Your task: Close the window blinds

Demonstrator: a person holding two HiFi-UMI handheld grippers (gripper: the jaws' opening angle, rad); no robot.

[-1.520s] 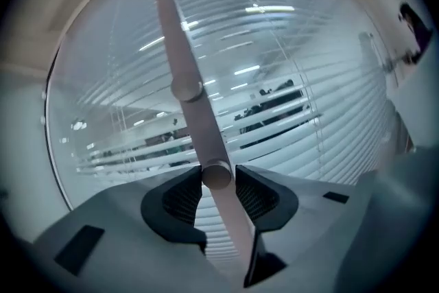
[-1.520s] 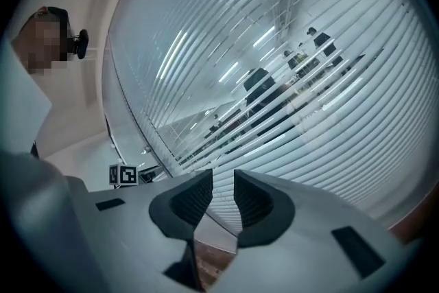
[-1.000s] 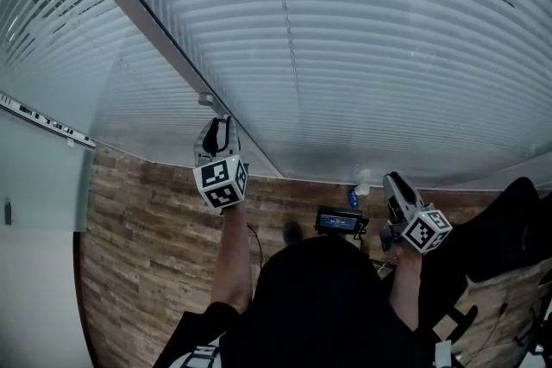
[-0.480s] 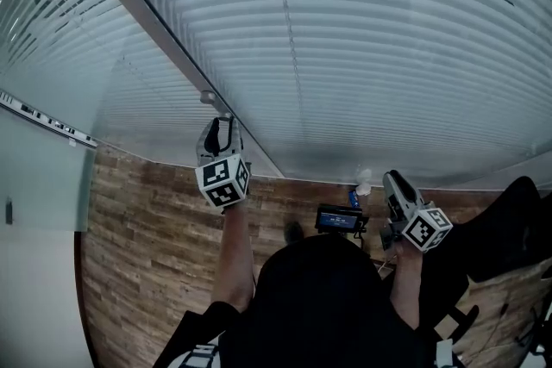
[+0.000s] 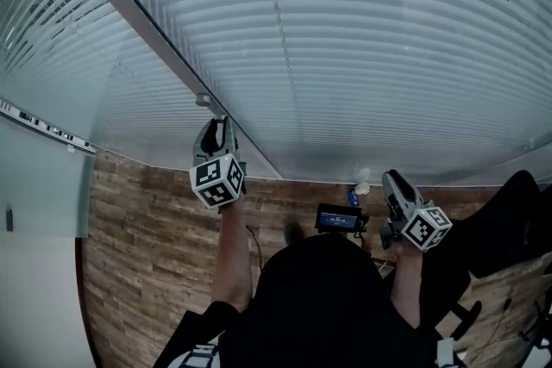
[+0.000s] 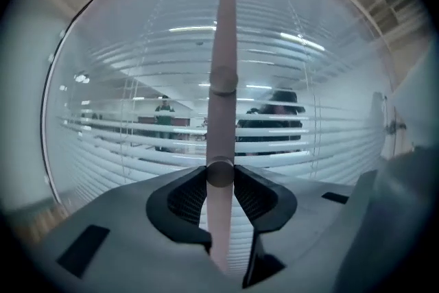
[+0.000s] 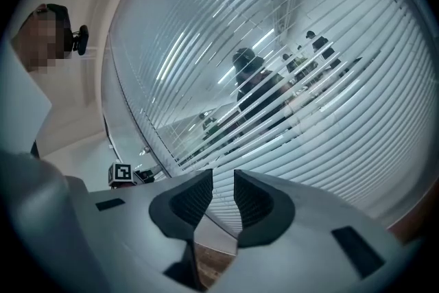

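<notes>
Translucent pinkish plastic sits between the pads of the left hand-held gripper. This is the tilt wand of the window blinds. It hangs upright, and both pads press its sides. In the head view this hand-held gripper is raised close to the slats, just beside the grey frame post that divides the two panes. The right hand-held gripper sits lower and well apart to the right. In its own view its jaws stand a little apart with nothing between them, only slats beyond.

We judge the step in hand to be the turning of the wand. The slats lie partly open, and through the gaps we see a lit room and people behind the glass, so the blinds are not yet closed.

The next move, we think, calls for a firm hold and a roll of the left wrist about the wand's own line. The rod should twist rather than slip through the pads. We expect to let go and regrip as needed until the slats overlap flat. Which way the wand must turn we cannot tell.
</notes>
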